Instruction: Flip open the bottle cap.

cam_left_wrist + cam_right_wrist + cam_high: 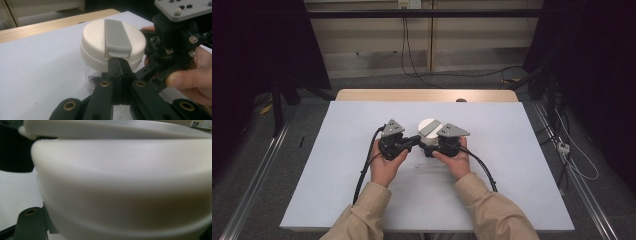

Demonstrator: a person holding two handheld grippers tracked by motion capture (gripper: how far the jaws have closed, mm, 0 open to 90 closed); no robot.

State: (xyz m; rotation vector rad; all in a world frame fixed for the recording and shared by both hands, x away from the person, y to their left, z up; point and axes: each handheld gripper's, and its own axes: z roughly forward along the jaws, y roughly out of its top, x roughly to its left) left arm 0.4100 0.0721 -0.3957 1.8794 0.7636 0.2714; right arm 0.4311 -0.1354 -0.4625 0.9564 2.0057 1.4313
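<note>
On the white-covered counter (337, 190) stood a small clear jar (90, 78) with a round white lid (95, 42) crossed by a grey bar handle (117, 37), near the middle between the two hands. The left hand-held gripper (118, 65) had its black jaws pressed fully together with nothing between them, their tips just at the near end of the grey bar, under the lid's edge. The right hand-held gripper (430, 148) sat on the jar's other side, close against the lid's wall; its jaws were narrowed almost to their tightest, but whether they clamped any part of the jar could not be told.
</note>
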